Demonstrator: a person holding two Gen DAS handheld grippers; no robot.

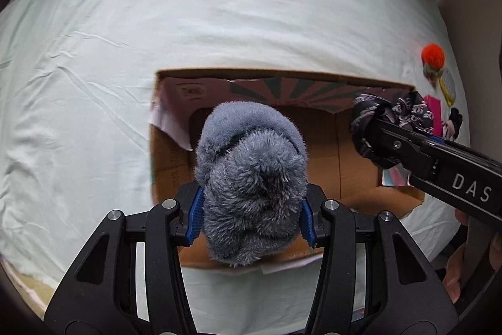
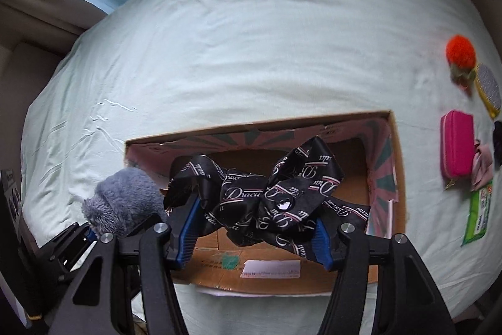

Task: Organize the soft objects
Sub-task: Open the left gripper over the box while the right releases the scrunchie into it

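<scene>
Pale bedsheet (image 2: 251, 36) behind — fingers clamp fuzzy grey plush (image 1: 251, 197), black lettered satin bow (image 2: 269, 197).

Pale green bedsheet (image 2: 251, 36) — beige upholstered surround (image 2: 37, 21).

Cardboard box (image 2: 395, 165) interior lies open from above; pink pouch (image 2: 456, 145) crowds its right side.

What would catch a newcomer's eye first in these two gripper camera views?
Probably the fluffy grey-blue plush bundle clamped in the left gripper, held over the open brown cardboard box on the pale green bedsheet. Next, the black satin bow with white script lettering in the right gripper, also above the box. The bright orange pompom lies far right on the sheet.
</scene>
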